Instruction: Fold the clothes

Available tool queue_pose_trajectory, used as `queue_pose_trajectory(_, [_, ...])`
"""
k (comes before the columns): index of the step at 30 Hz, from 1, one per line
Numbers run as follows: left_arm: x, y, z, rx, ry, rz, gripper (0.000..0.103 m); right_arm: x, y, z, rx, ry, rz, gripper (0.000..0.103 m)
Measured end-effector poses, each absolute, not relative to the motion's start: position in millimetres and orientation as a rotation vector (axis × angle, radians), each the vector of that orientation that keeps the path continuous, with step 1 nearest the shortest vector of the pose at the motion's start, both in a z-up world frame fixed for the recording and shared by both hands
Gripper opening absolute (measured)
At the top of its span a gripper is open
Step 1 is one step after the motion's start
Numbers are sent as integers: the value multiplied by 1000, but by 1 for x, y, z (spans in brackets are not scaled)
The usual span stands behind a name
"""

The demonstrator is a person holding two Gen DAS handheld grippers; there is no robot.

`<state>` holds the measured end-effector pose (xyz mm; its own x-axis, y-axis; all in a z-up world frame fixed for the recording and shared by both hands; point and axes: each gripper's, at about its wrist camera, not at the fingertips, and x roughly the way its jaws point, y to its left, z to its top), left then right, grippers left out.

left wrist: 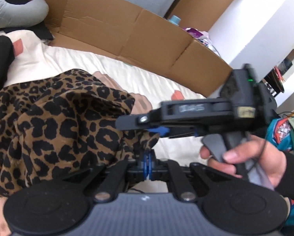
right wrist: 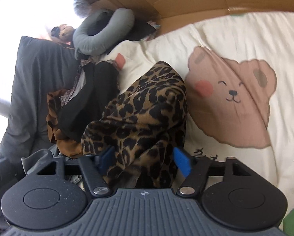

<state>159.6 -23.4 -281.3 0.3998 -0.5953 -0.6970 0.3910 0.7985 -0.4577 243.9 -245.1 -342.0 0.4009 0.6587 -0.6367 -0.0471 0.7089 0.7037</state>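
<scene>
The left wrist view shows the left gripper [left wrist: 147, 158] with its jaws closed on a pinch of the leopard cloth [left wrist: 54, 122], which hangs bunched to the left above the bed [left wrist: 127, 78]. Only this view shows the right gripper [left wrist: 158, 130] from the side, crossing the frame, with the person's right hand [left wrist: 245, 157] in a black sleeve on its handle.

The right wrist view shows the right gripper [right wrist: 145, 157] with its jaws partly open and a fold of the leopard cloth [right wrist: 147, 108] between the blue pads [right wrist: 181, 157]. Whether the pads press on it cannot be told.

Only this view shows the bear print [right wrist: 231, 98] on the cream bedcover [right wrist: 245, 39], just right of the cloth. A black garment [right wrist: 91, 98] and a grey quilt [right wrist: 32, 90] lie to the left. A grey neck pillow [right wrist: 99, 31] and flattened cardboard [left wrist: 127, 29] lie at the far edge of the bed.
</scene>
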Motion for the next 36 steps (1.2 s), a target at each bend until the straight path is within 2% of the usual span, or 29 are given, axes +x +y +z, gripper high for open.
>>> queue_pose_trajectory(1, [158,-23,-282,-238,977,-632,2,244,-245,-347,667,1096,483,51])
queue_pose_trajectory(4, [154,-21,-285,-242,984,-629,2,241,-246,-362,710,1147,483,52])
queue_pose_trajectory(6, [153,-20,-286,-233,994,-629,2,238,-247,-368,740,1159,497,48])
queue_pose_trajectory(8, [153,-21,-288,-210,1012,-625,3,236,-247,-371,779,1160,535,25])
queue_pose_trajectory(9, [155,-20,-288,-202,1021,-625,3,236,-247,-371,785,1159,551,8])
queue_pose_trajectory(11, [157,-15,-283,-202,1009,-638,9,234,-244,-364,736,1141,568,4])
queue_pose_trajectory(12, [157,-11,-279,-206,993,-640,12,233,-243,-361,724,1129,579,4])
queue_pose_trajectory(14, [158,-4,-273,-209,965,-635,34,233,-245,-358,734,1116,591,4])
queue_pose_trajectory(16, [163,-1,-269,-182,940,-613,42,233,-247,-356,729,1108,594,3])
queue_pose_trajectory(18, [171,-2,-268,-124,923,-591,42,231,-249,-354,720,1102,597,3])
queue_pose_trajectory(19, [175,-3,-269,-102,917,-580,47,231,-249,-353,713,1099,599,3])
queue_pose_trajectory(20, [178,-4,-268,-90,910,-569,58,230,-249,-351,708,1097,602,3])
queue_pose_trajectory(22, [182,-5,-266,-68,881,-555,69,229,-250,-348,698,1091,607,3])
queue_pose_trajectory(28, [206,-7,-272,19,848,-555,72,228,-250,-339,668,1074,627,3])
queue_pose_trajectory(30, [214,-5,-279,21,870,-563,68,227,-250,-335,657,1066,634,3])
queue_pose_trajectory(31, [217,-4,-282,10,882,-574,63,227,-250,-334,654,1063,635,3])
queue_pose_trajectory(33, [220,-4,-288,-15,902,-602,43,226,-252,-333,652,1063,632,3])
queue_pose_trajectory(34, [221,-4,-292,-23,912,-608,15,226,-253,-333,651,1063,630,3])
queue_pose_trajectory(35, [221,-4,-294,-23,920,-602,3,225,-255,-333,650,1064,627,3])
queue_pose_trajectory(36, [220,-4,-296,-30,924,-598,3,224,-257,-332,652,1063,622,3])
